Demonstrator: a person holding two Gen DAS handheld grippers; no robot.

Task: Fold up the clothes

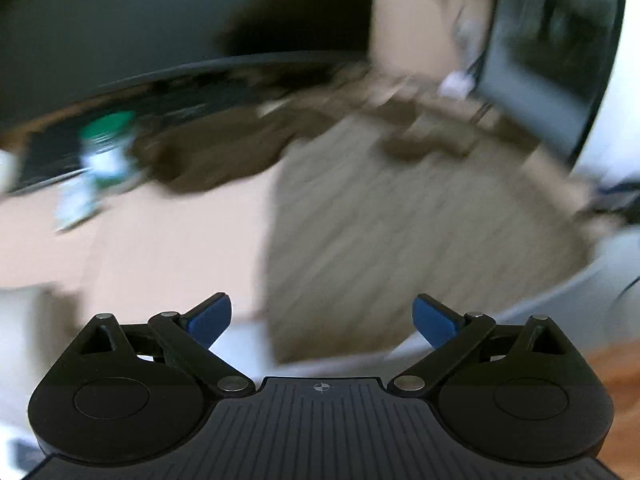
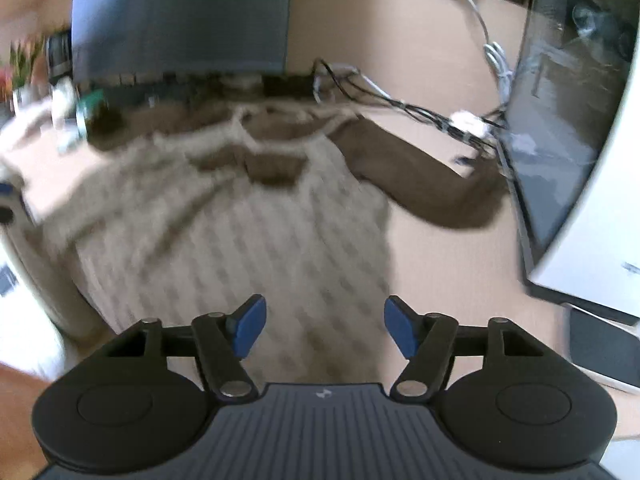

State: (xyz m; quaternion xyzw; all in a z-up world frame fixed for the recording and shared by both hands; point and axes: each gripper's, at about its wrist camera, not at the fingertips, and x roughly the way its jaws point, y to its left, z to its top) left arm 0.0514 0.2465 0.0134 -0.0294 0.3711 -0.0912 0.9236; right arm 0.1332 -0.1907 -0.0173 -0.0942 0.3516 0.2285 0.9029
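Nearest the lens in the left wrist view, the left gripper (image 1: 322, 322) stands with its jaws wide apart and nothing between the blue pads (image 1: 210, 318). Beyond it the sweater (image 1: 400, 224) lies spread on the tan table (image 1: 168, 248), its beige patterned body directly ahead and a dark brown sleeve (image 1: 216, 156) reaching off to the left. Left of that sleeve stands a green-and-white container (image 1: 106, 148), heavily blurred; it may be a bottle, but that cannot be confirmed. At far right a dark monitor (image 1: 548, 56) sits at the table's back edge.

From the right wrist view, the right gripper (image 2: 324, 330) likewise shows its jaws parted, somewhat less widely, with no cloth pinched between the pads (image 2: 250, 328); the sweater (image 2: 224, 224) lies flat below and ahead of them. Its collar points away from the camera toward a dark screen (image 2: 180, 20). To the right, the brown sleeve (image 2: 420, 176) stretches out toward a bundle of black cables (image 2: 404, 106) and a second monitor (image 2: 568, 120).
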